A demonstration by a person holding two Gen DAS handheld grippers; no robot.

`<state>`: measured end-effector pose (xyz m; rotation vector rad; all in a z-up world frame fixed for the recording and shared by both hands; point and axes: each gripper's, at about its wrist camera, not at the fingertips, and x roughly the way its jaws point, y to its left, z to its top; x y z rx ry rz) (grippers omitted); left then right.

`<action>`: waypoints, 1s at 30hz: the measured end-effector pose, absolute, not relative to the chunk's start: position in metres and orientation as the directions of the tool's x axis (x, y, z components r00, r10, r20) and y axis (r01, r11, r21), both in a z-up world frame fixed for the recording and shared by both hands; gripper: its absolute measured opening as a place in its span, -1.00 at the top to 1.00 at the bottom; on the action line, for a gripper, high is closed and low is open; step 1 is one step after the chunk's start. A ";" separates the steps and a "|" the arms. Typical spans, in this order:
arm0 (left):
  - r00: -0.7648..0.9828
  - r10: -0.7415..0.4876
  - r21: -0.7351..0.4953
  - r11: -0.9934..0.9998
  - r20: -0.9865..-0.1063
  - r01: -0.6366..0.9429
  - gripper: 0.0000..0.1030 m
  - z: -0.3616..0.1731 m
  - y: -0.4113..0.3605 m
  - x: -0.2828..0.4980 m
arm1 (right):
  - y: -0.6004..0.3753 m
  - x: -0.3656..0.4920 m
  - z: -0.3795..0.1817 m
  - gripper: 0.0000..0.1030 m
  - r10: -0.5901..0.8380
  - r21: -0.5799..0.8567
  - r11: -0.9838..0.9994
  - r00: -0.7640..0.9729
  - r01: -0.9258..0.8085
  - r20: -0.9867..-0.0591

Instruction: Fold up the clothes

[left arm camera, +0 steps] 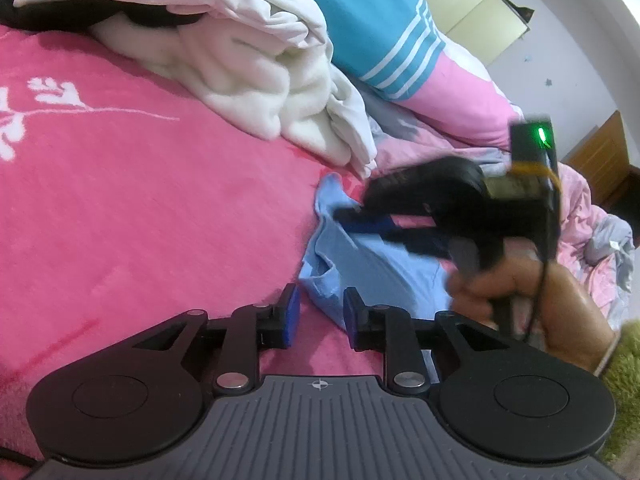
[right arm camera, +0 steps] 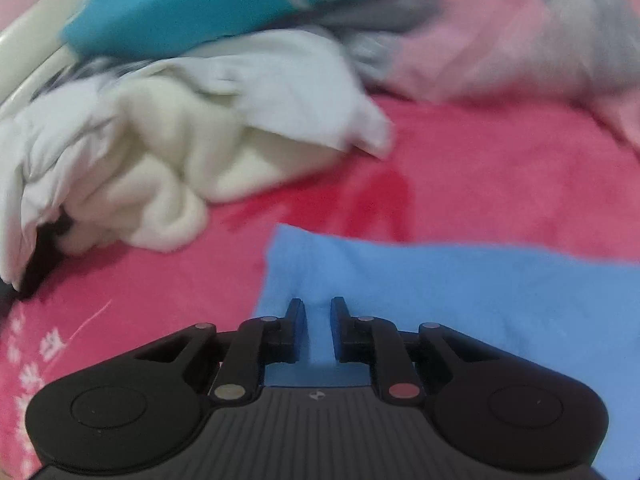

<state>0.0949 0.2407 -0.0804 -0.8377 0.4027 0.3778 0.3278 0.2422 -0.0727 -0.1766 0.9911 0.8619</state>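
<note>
A light blue garment [left arm camera: 360, 264] lies rumpled on the pink blanket [left arm camera: 140, 184]; in the right wrist view the blue garment [right arm camera: 460, 292] spreads flat under the fingers. My left gripper [left arm camera: 320, 310] is open just above the blanket, with the garment's near edge beside its right finger and nothing pressed between the pads. My right gripper [right arm camera: 318, 312] points down onto the garment, its jaws a narrow gap apart with a small ridge of blue cloth showing between them, not clearly pinched. In the left wrist view the right gripper [left arm camera: 360, 220] is blurred, held by a hand [left arm camera: 520, 292].
A heap of white clothes [left arm camera: 248, 60] lies at the back of the pink blanket [right arm camera: 480, 184], seen also as the white heap [right arm camera: 160, 140]. Behind it rest a teal striped pillow [left arm camera: 372, 24] and pink bedding [left arm camera: 472, 108]. Something green and fuzzy [left arm camera: 624, 380] sits at the right edge.
</note>
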 end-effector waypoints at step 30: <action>0.847 0.170 -0.674 0.537 -0.503 -0.508 0.61 -0.083 0.267 0.093 | 0.140 0.325 -0.027 0.73 0.438 0.073 0.699 0.345 -0.711 -0.830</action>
